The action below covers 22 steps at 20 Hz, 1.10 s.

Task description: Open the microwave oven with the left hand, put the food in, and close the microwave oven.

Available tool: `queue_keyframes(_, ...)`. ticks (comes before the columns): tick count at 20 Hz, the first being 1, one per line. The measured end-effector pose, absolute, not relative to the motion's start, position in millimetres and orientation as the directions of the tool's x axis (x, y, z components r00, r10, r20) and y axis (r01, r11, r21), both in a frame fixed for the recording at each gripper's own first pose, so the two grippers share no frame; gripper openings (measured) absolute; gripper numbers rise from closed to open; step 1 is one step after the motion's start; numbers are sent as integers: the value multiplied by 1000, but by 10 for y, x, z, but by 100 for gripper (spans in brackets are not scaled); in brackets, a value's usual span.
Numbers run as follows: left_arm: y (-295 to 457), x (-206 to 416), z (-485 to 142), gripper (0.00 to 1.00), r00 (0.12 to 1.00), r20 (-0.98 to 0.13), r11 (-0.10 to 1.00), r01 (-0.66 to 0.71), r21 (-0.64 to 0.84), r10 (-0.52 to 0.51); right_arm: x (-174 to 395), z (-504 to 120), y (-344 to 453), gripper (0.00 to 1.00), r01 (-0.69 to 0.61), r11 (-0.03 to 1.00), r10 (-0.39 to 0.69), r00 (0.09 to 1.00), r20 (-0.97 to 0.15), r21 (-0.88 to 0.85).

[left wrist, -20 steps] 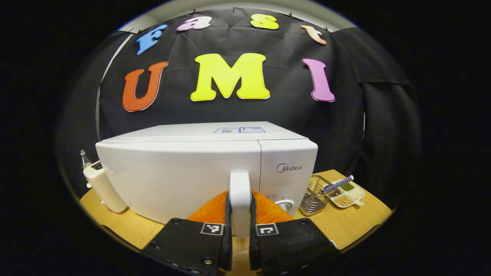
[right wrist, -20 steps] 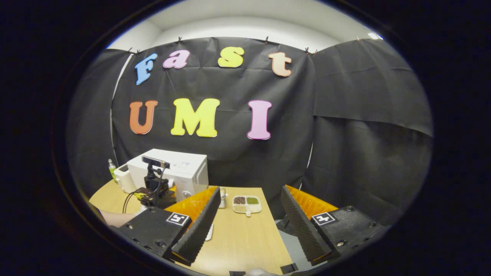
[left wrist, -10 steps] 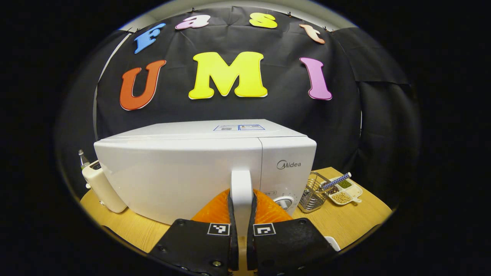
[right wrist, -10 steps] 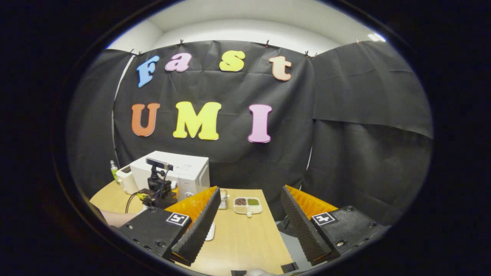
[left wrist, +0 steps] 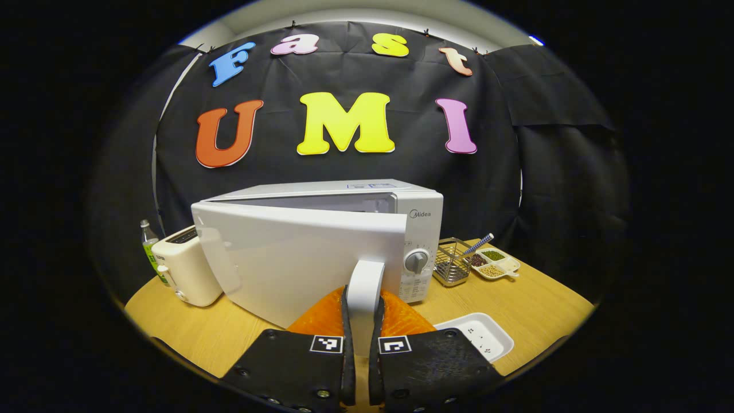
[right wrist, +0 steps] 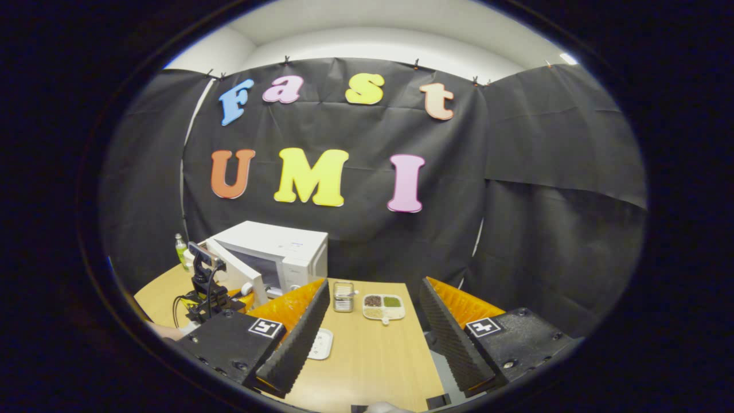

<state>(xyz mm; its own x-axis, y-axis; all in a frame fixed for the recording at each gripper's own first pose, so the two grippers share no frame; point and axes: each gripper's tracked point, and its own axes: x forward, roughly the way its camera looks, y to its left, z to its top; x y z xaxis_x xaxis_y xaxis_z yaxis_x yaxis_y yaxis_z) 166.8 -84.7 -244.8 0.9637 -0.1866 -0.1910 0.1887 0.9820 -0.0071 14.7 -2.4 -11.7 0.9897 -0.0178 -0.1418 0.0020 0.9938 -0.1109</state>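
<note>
The white microwave [left wrist: 421,221] stands on the wooden table with its door [left wrist: 287,258] swung partly outward. My left gripper [left wrist: 363,301] is shut on the door's white vertical handle [left wrist: 366,275], one finger on each side. In the right gripper view the microwave [right wrist: 287,252] sits far left with its door [right wrist: 238,274] ajar, and the left gripper [right wrist: 207,289] is at it. A small white tray [left wrist: 479,334] lies near the front of the table. My right gripper [right wrist: 373,338] hangs open above the table with nothing between its fingers, and the tray [right wrist: 320,344] lies beside its left finger.
A cream toaster [left wrist: 183,267] and a green bottle [left wrist: 148,245] stand left of the microwave. To its right are a wire basket [left wrist: 450,264] and a divided dish of beans [left wrist: 496,263]. A bare stretch of wooden table [right wrist: 373,367] lies under my right gripper.
The microwave door has swung from closed to partly open, with my left gripper still shut on its handle and pulled back. The right gripper has stayed open and shifted only slightly.
</note>
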Motion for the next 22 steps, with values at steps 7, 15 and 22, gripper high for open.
queue_keyframes(7, -196, 1263, -2437, 48, 977, -204, 996, 75, 42, -65, 174, -240, 675, 100, -177, 976, 155, 975, -159, -130)
queue_keyframes(15, 144, 939, -2430, 97, 977, -215, 998, 25, 62, -11, 0, -359, 880, 100, -226, 967, 203, 963, -175, -118)
queue_keyframes(22, 660, 552, -2434, 97, 972, -226, 994, -40, 97, 61, -159, -499, 1011, 94, -241, 967, 222, 956, -189, -83)
